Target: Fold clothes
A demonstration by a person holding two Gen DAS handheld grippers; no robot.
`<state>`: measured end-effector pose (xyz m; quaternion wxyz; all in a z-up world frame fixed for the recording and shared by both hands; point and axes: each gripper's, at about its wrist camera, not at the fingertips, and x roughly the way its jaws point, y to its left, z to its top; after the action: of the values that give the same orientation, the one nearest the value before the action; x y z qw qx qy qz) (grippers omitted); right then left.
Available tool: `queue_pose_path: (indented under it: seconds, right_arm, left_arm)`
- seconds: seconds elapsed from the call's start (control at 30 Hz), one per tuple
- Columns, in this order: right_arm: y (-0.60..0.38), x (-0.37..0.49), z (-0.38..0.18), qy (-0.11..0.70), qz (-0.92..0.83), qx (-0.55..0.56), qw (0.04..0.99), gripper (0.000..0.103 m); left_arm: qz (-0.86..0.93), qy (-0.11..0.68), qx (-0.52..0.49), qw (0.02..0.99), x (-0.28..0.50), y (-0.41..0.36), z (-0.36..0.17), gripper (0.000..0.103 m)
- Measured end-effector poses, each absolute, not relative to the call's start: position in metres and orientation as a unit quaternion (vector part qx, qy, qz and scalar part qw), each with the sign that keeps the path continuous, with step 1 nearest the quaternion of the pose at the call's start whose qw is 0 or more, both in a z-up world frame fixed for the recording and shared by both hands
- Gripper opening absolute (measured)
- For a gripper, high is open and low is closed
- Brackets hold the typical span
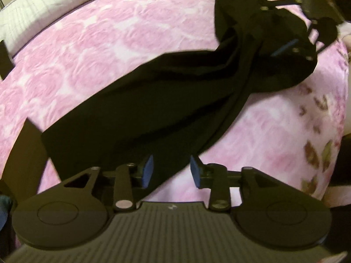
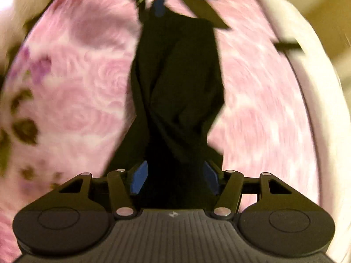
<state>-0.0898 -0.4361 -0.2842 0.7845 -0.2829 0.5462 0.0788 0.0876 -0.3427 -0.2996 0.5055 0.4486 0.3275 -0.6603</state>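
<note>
Because the black garment lies twisted along the pink bed between both grippers, whose jaws stand spread around its ends, closing now would likely pinch several bunched layers.

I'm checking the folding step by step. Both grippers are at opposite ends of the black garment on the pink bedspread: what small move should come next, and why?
Probably close both grippers on the cloth. The black garment lies twisted and bunched on the pink bedspread, and both the left gripper and the right gripper stand open with fabric between their pads, so neither end seems held yet for pulling it straight.
</note>
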Motion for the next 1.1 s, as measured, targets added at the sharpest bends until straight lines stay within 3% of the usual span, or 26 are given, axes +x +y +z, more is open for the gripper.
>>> queue_pose_path:
  seconds: [0.07, 0.1, 0.13, 0.23, 0.3, 0.37, 0.53, 0.6, 0.67, 0.7, 0.97, 1.0, 1.03, 1.07, 1.1]
  right_arm:
    - [-0.435, -0.076, -0.305, 0.553, 0.106, -0.332, 0.757, 0.058]
    - [-0.435, -0.071, -0.313, 0.556, 0.117, -0.349, 0.745, 0.037]
    - [-0.439, -0.062, -0.316, 0.567, 0.120, -0.341, 0.740, 0.009]
    - [-0.457, -0.043, -0.295, 0.576, 0.094, -0.282, 0.762, 0.005]
    - [-0.475, -0.033, -0.272, 0.567, 0.051, -0.226, 0.790, 0.004]
    - [-0.494, -0.021, -0.252, 0.551, -0.007, -0.157, 0.820, 0.004]
    - [-0.543, -0.011, -0.228, 0.519, -0.115, -0.072, 0.844, 0.004]
    - [-0.559, -0.007, -0.224, 0.510, -0.147, -0.054, 0.846, 0.004]
    - [-0.562, -0.003, -0.225, 0.507, -0.148, -0.065, 0.846, 0.004]
    - [-0.563, 0.000, -0.226, 0.507, -0.147, -0.073, 0.846, 0.004]
    - [-0.596, 0.038, -0.224, 0.466, -0.183, -0.106, 0.859, 0.004]
    - [-0.607, 0.047, -0.229, 0.460, -0.194, -0.106, 0.860, 0.007]
    - [-0.617, 0.056, -0.235, 0.457, -0.205, -0.105, 0.859, 0.021]
    - [-0.627, 0.064, -0.239, 0.459, -0.223, -0.104, 0.854, 0.027]
    - [-0.632, 0.070, -0.241, 0.459, -0.239, -0.100, 0.850, 0.032]
  left_arm:
    - [-0.659, 0.318, 0.453, 0.509, 0.093, -0.335, -0.305, 0.045]
    - [-0.657, 0.315, 0.455, 0.512, 0.095, -0.332, -0.307, 0.046]
    - [-0.655, 0.313, 0.456, 0.516, 0.098, -0.330, -0.310, 0.048]
    - [-0.650, 0.310, 0.457, 0.522, 0.108, -0.327, -0.317, 0.052]
    - [-0.652, 0.307, 0.452, 0.525, 0.114, -0.329, -0.319, 0.054]
    - [-0.655, 0.301, 0.445, 0.532, 0.119, -0.335, -0.318, 0.062]
    - [-0.649, 0.276, 0.463, 0.537, 0.124, -0.357, -0.328, 0.061]
    - [-0.639, 0.272, 0.478, 0.538, 0.128, -0.369, -0.334, 0.052]
    - [-0.637, 0.283, 0.477, 0.535, 0.137, -0.381, -0.335, 0.009]
    - [-0.636, 0.285, 0.478, 0.534, 0.141, -0.385, -0.333, 0.003]
    - [-0.597, 0.243, 0.446, 0.621, 0.216, -0.434, -0.261, 0.003]
    - [-0.579, 0.235, 0.441, 0.644, 0.231, -0.449, -0.256, 0.006]
    - [-0.552, 0.233, 0.434, 0.673, 0.246, -0.464, -0.254, 0.015]
    - [-0.521, 0.239, 0.423, 0.702, 0.262, -0.478, -0.254, 0.027]
    - [-0.494, 0.251, 0.407, 0.726, 0.276, -0.489, -0.253, 0.030]
